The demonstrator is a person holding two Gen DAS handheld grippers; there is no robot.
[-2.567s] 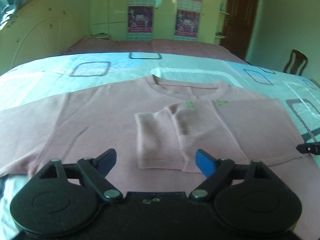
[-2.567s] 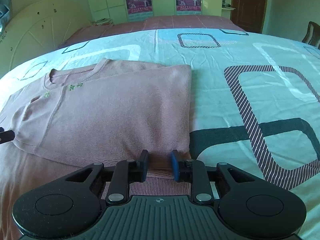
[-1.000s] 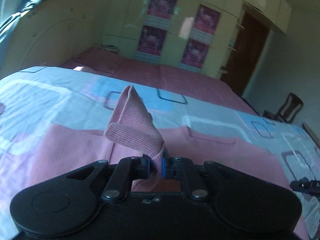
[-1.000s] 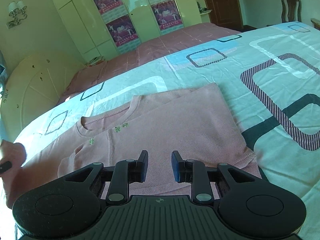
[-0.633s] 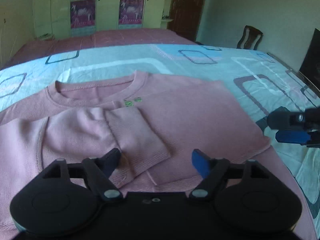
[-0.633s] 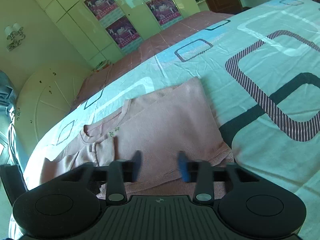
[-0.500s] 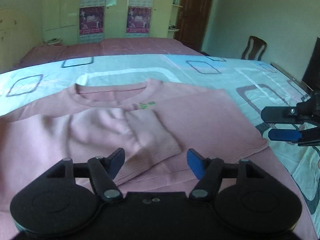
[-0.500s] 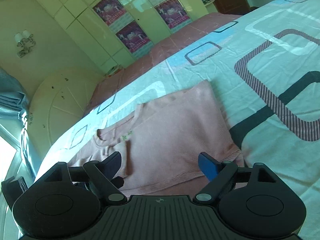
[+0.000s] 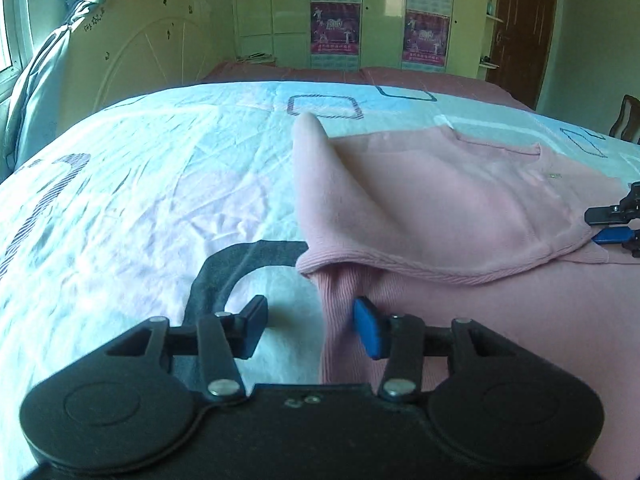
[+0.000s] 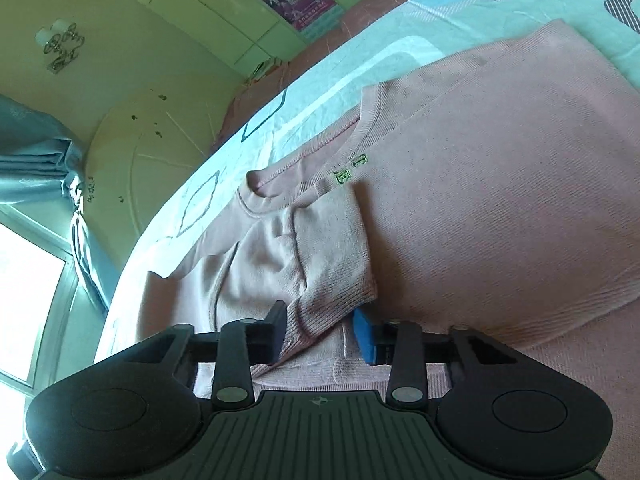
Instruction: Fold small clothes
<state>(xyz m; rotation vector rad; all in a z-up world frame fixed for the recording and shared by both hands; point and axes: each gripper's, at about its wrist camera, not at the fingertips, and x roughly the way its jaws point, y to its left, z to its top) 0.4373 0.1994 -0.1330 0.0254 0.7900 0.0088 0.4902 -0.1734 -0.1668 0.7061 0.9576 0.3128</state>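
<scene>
A pink sweater point(image 9: 460, 208) lies on the bed, its left side folded over and raised in a peak. My left gripper point(image 9: 310, 326) is open at the sweater's left hem edge, with ribbed hem cloth between the jaws. My right gripper point(image 10: 320, 330) is open around the ribbed cuff of the folded-in sleeve point(image 10: 332, 256); its tips also show in the left wrist view point(image 9: 612, 226) at the far right. The sweater's neckline and green embroidery point(image 10: 350, 170) show in the right wrist view.
The bed has a white-and-blue patterned sheet point(image 9: 140, 200). A cream headboard point(image 9: 152, 52) and grey curtain point(image 9: 36, 80) stand at the left. A wardrobe with posters point(image 9: 336, 28), a dark door point(image 9: 520, 28) and a chair point(image 9: 624, 116) are behind.
My left gripper moved left to the sweater's left hem edge and narrowed. My right gripper dropped toward the folded sleeve cuff and narrowed. The sweater's left side now stands raised and folded over.
</scene>
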